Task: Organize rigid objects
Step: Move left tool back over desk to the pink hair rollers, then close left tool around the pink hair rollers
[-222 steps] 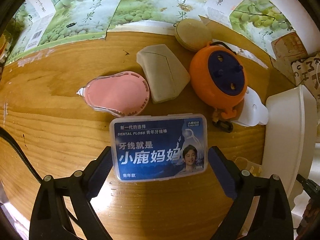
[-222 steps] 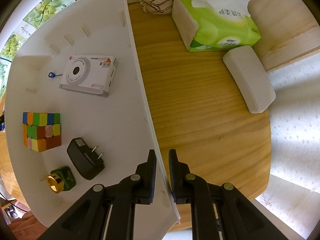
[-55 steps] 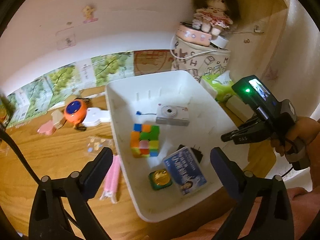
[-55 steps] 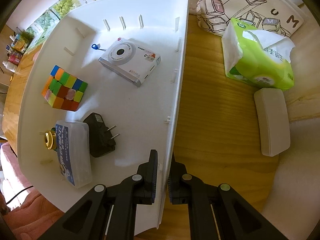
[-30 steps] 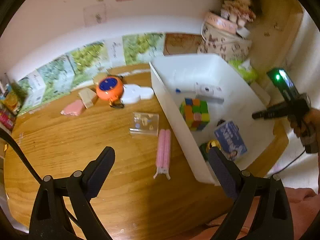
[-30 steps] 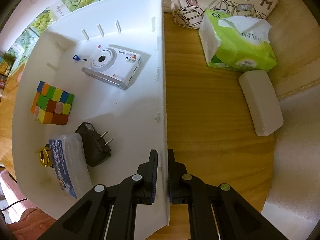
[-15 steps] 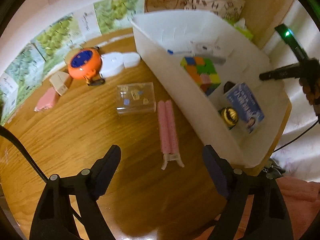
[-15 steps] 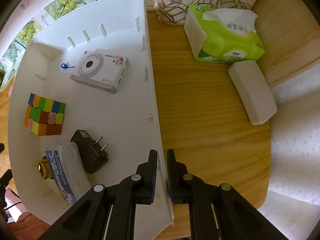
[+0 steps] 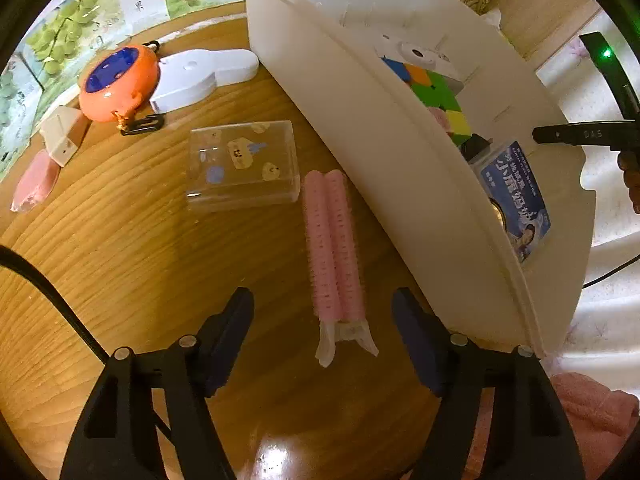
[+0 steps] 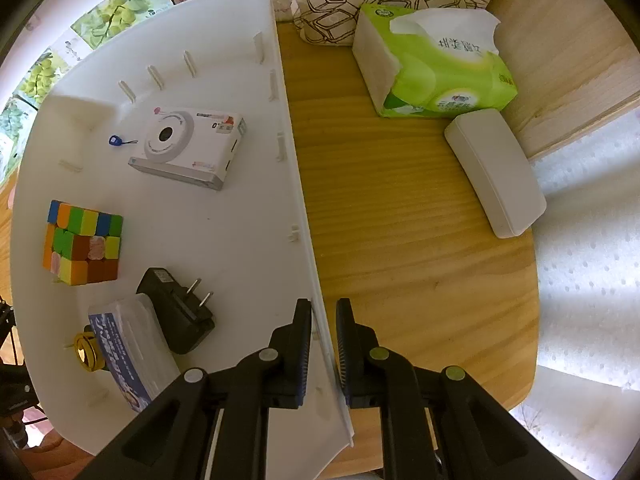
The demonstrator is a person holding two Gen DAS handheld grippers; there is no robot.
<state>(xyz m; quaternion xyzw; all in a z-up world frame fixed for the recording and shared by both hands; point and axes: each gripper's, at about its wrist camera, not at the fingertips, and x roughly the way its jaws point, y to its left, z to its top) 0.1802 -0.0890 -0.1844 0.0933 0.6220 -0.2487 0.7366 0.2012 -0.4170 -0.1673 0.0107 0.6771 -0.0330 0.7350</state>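
Clearly readable writing is scarce: the blue label on the floss box [image 10: 120, 352] inside the white bin [image 10: 240, 240] carries white Chinese characters, and the cloth bag [image 10: 340, 4] behind the bin shows letter keys. The left hand-held gripper [image 9: 324, 312] is released, its jaws having just been closing, with the pink hair rollers [image 9: 332, 248] lying between them on the wooden surface [image 9: 120, 260], just beside the bin's near wall. The right hand-held gripper [image 10: 323, 332] is clenched on the bin's far rim; bare surface lies beyond it.
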